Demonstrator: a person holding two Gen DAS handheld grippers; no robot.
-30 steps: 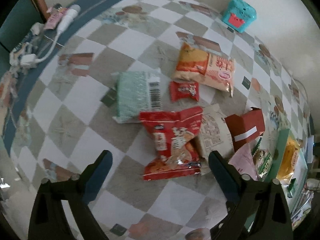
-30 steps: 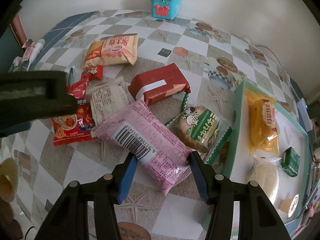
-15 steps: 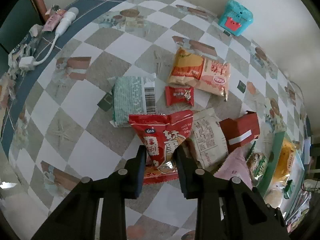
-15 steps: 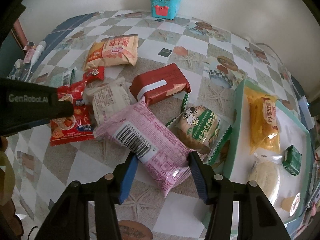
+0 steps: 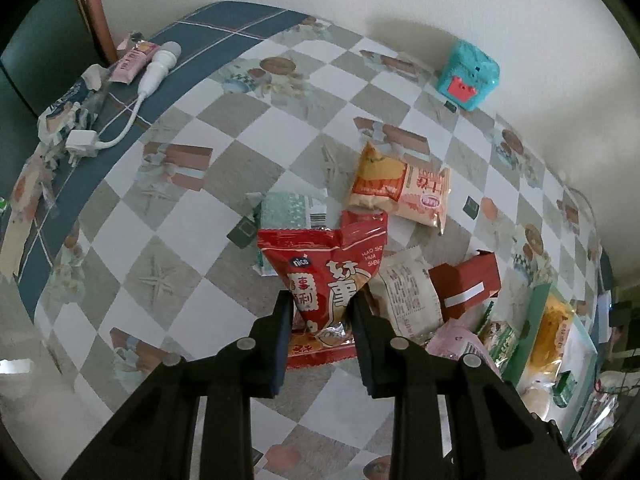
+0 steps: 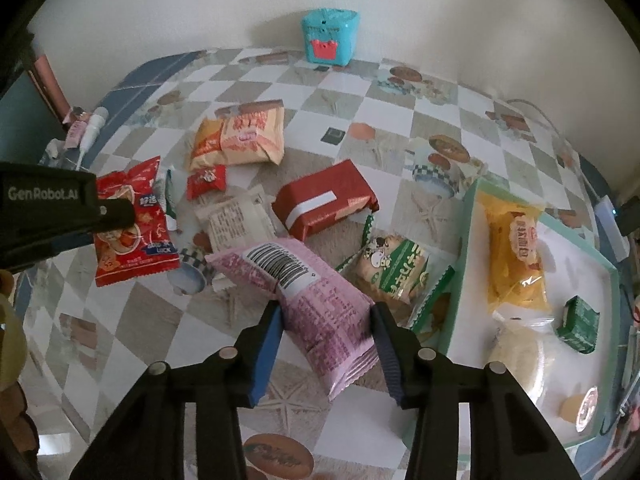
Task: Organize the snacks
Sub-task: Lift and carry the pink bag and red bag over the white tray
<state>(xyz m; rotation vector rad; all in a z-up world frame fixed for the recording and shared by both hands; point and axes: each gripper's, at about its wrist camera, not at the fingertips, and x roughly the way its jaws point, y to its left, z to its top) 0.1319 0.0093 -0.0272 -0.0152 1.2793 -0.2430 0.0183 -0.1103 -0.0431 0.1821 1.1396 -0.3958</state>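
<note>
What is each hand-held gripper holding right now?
Left hand-held gripper: shut on the red snack bag.
Right hand-held gripper: jaws just closing, shut on the pink snack bag.

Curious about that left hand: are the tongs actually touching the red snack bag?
Touching. The left wrist view shows the left tongs pinching the red snack bag.

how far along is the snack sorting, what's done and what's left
Done: a yellow pack, a green box and a bun lie in the tray. In hand: left gripper holds the red bag; right gripper has been closing on the pink pack. Left: about five packs on the table.
</note>
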